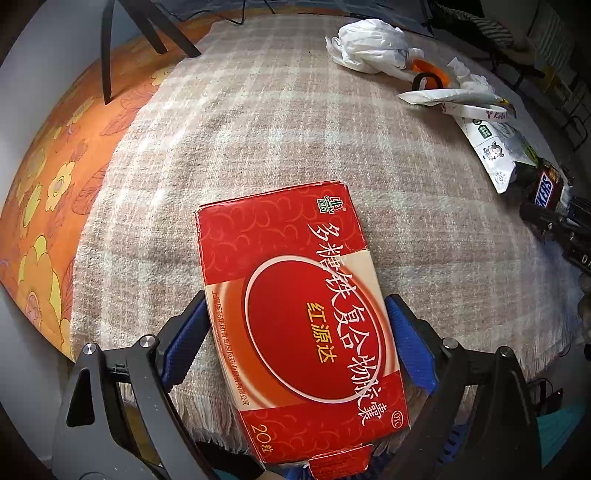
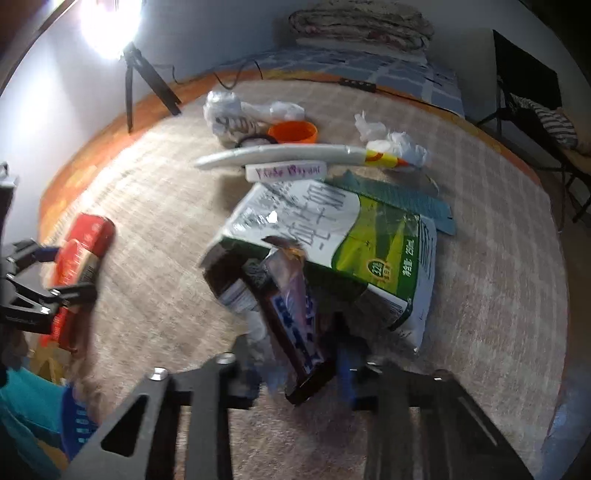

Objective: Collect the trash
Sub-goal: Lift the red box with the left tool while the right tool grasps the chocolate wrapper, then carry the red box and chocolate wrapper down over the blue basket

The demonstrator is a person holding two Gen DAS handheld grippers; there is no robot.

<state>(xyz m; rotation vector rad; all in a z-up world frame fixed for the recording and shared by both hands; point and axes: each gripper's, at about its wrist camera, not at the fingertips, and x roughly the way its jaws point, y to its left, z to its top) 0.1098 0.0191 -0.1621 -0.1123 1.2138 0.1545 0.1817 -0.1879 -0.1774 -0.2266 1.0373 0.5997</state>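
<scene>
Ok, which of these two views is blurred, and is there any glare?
Left wrist view: sharp, print on the red cardboard medicine box legible, no glare. Right wrist view: motion-blurred, the brown candy-bar wrapper smeared, with a blown-out bright lamp at top left.

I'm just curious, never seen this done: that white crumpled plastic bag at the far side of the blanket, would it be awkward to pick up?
Probably floppy: the white plastic bag lies crumpled in loose folds, so it would likely sag and change shape when lifted. It looks thin and light, and seems unlikely to roll. Its glossy film may slip unless a bunched fold is pinched.
</scene>
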